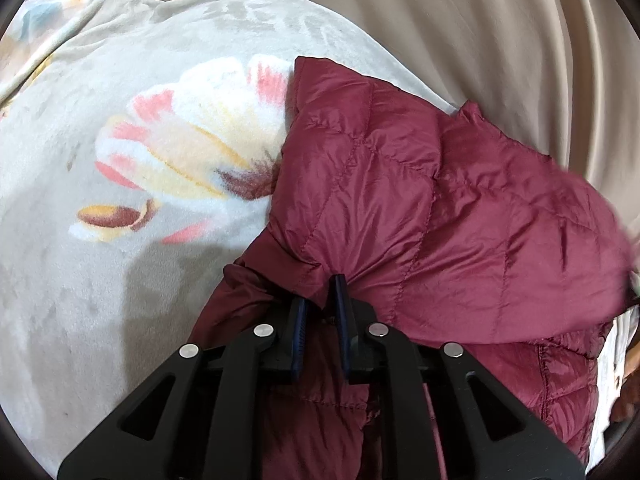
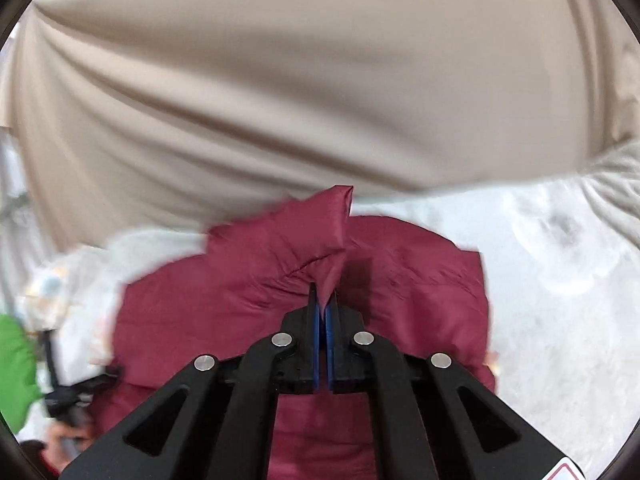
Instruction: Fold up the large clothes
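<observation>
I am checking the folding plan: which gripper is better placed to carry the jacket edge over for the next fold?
Probably the right gripper: its jaws are shut on a lifted corner of the maroon puffer jacket. The left gripper has a gap between its jaws, with fabric bunched there, so its hold looks less sure.

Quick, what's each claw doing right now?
Left gripper: shut on the jacket.
Right gripper: shut on the jacket.
</observation>
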A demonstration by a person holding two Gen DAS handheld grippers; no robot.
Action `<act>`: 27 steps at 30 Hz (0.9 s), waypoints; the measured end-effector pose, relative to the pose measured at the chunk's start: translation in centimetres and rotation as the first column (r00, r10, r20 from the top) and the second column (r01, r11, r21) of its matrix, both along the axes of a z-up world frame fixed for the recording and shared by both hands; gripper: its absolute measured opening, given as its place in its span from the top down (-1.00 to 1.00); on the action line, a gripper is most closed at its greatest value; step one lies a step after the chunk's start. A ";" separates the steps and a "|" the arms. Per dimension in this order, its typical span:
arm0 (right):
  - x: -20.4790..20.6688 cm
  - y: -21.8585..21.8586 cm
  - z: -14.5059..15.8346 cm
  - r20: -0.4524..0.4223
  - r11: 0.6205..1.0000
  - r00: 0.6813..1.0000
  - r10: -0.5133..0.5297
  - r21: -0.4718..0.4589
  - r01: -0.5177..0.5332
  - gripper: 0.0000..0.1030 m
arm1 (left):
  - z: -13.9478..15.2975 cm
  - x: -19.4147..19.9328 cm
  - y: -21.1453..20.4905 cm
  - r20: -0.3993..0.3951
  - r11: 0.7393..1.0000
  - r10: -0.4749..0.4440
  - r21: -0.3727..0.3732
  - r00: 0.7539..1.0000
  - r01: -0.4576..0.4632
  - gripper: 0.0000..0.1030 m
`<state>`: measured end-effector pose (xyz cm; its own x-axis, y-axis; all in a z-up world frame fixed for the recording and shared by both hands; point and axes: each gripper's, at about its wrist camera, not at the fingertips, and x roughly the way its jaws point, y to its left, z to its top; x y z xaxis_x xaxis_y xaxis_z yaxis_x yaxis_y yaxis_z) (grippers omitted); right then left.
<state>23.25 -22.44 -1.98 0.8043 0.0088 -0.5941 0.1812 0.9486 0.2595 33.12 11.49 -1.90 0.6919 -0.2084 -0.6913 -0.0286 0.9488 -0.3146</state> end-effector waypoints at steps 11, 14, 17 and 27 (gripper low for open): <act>-6.4 -3.3 -0.4 -0.028 0.988 0.999 -0.041 0.147 0.045 0.41 | -0.2 0.2 1.1 0.006 0.997 -0.012 -0.071 1.000 0.012 0.68; -12.0 -4.9 0.0 -0.036 0.988 0.999 -0.036 0.150 0.041 0.16 | -0.1 -1.1 3.4 0.003 0.983 -0.003 -0.184 1.000 0.004 0.55; -17.9 -5.8 -0.3 -0.054 0.990 0.998 -0.041 0.133 0.048 -0.07 | 0.8 -3.5 5.2 0.005 0.974 -0.008 -0.225 1.000 0.009 0.18; -33.2 -6.4 -5.7 -0.126 0.952 0.987 -0.104 0.274 0.135 -0.22 | 1.3 -16.2 11.8 -0.086 0.980 -0.049 -0.196 0.995 0.031 -0.39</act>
<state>-9.98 -28.86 -7.72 0.7400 0.0956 -0.6657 0.3311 0.8098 0.4844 16.97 23.26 -0.55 0.6173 -0.3709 -0.6938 -0.0285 0.8708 -0.4909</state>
